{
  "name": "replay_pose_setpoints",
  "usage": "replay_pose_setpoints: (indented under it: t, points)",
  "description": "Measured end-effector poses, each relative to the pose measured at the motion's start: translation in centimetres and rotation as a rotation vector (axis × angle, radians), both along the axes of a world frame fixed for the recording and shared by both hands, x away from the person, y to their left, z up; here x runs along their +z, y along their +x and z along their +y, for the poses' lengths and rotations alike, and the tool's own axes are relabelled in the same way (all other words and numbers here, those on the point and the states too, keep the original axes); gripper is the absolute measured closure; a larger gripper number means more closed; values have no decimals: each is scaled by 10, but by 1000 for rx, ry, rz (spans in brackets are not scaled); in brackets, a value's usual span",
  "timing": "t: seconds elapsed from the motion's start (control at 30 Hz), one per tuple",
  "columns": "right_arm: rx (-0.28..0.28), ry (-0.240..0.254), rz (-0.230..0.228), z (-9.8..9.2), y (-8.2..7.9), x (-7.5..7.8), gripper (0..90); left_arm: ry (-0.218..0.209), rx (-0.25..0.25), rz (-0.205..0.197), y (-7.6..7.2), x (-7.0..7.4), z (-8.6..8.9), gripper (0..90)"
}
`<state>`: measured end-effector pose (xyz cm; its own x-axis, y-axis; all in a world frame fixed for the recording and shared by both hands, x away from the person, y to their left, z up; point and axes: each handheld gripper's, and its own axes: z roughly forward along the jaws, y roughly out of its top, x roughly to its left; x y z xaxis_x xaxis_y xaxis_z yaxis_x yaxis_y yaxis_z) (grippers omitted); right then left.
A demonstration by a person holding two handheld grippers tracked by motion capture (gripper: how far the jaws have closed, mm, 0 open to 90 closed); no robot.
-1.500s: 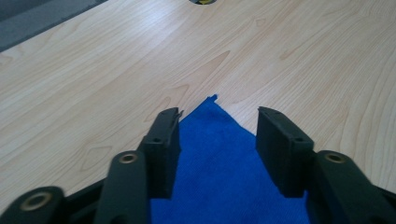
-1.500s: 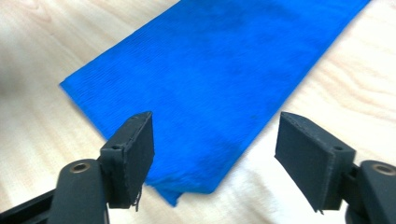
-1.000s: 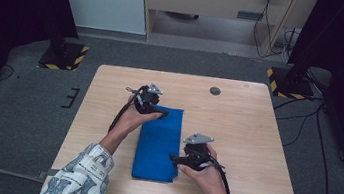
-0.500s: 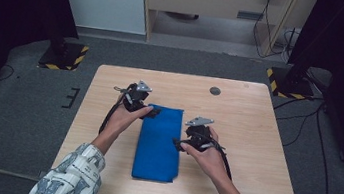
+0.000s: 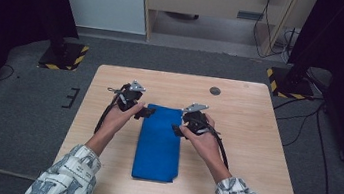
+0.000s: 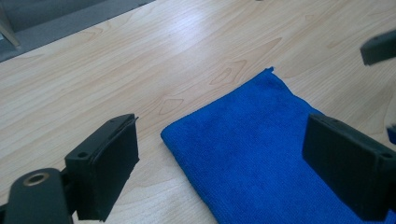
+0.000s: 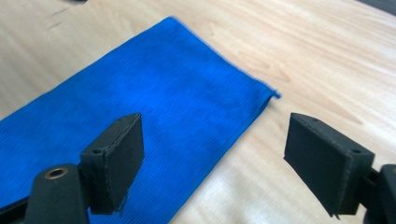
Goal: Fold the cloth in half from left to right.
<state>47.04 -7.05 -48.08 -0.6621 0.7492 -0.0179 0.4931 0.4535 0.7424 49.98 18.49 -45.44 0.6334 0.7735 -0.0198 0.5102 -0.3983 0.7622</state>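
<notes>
Between both grippers (jaws apart), folded blue cloth point(image 5: 159, 143) on table point(image 5: 251, 132).

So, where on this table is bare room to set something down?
Bare wood lies right of the cloth up to the table edge, and between the cloth and the left edge. The far strip is free except one dark disc. Crowded: the cloth's far end.

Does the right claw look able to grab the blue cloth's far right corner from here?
Probably yes: the right claw stands open just above the blue cloth, its corner lying flat with nothing between.
</notes>
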Motion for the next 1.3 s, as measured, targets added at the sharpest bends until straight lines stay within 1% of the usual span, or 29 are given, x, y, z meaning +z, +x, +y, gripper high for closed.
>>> replay_pose_setpoints:
  t: [0.03, 0.07, 0.1, 0.13, 0.17, 0.23, 0.3, 0.33, 0.37, 0.4, 0.5, 0.53, 0.57, 0.6, 0.63, 0.73, 0.77, 0.8, 0.87, 0.9, 0.93, 1.03, 1.1, 1.17, 1.27, 1.3]
  points:
    - [-5, 7, 1, 0, 3, 1, 203, -17, -5, 3, 1, -1, 1, 102]
    - [-5, 7, 1, 0, 3, 1, 203, -17, -5, 3, 1, -1, 1, 103]
    - [-12, 17, 6, 0, 7, 1, 202, -16, -12, 3, 2, -2, 1, 103]
    - [-20, 20, 23, 0, 14, 2, 208, -21, -25, 23, 3, -4, 0, 110]
    - [-24, 13, 27, 1, 17, 2, 211, -19, -26, 30, 3, -5, 0, 113]
    - [-23, 7, 26, 1, 19, 3, 214, -13, -25, 33, 3, -7, -1, 118]
    - [-27, -2, 24, 1, 24, 4, 217, -2, -22, 28, 3, -10, -1, 120]
    - [-30, -2, 28, 1, 28, 5, 229, -4, -14, 21, 4, -12, 0, 123]
    - [-33, 1, 25, 0, 30, 5, 229, -4, -14, 21, 4, -12, 0, 123]
    - [-34, 1, 25, -1, 33, 5, 239, -16, -13, 22, 5, -12, 1, 123]
    - [-39, 3, 27, -2, 36, 5, 262, -15, -14, 26, 7, -13, 3, 123]
    - [-40, 8, 32, -2, 40, 7, 271, -5, -12, 24, 7, -14, 4, 128]
    - [-43, 9, 35, -2, 42, 7, 281, -5, -12, 24, 7, -14, 4, 131]
    - [-43, 9, 35, -2, 42, 7, 281, -5, -10, 24, 8, -14, 5, 131]
    - [-46, 15, 33, -2, 46, 9, 286, -6, -7, 23, 8, -14, 6, 140]
    - [-50, 9, 34, -2, 50, 10, 288, -9, -4, 27, 10, -13, 8, 141]
    - [-49, 9, 32, -2, 52, 11, 292, -6, -5, 30, 10, -12, 7, 140]
    - [-61, 20, 30, -3, 55, 13, 301, 0, -9, 29, 10, -11, 7, 141]
    - [-62, 22, 31, -3, 56, 14, 301, 8, -19, 31, 10, -10, 6, 140]
    - [-64, 16, 26, -3, 58, 16, 308, 21, -26, 24, 10, -7, 4, 140]
    - [-70, 9, 24, -3, 59, 17, 319, 21, -26, 24, 10, -7, 4, 140]
    - [-77, 6, 12, -3, 60, 19, 323, 41, -39, 29, 12, -3, 1, 138]
    - [-82, 13, 11, -3, 61, 21, 321, 43, -36, 29, 14, 1, 0, 137]
    - [-86, 3, 5, -3, 63, 25, 319, 36, -22, 24, 16, 7, 0, 134]
    - [-84, 1, 1, -3, 64, 28, 321, 40, -18, 19, 18, 11, 1, 131]
    - [-82, -5, 2, -2, 65, 32, 323, 41, -16, 16, 19, 14, 1, 131]
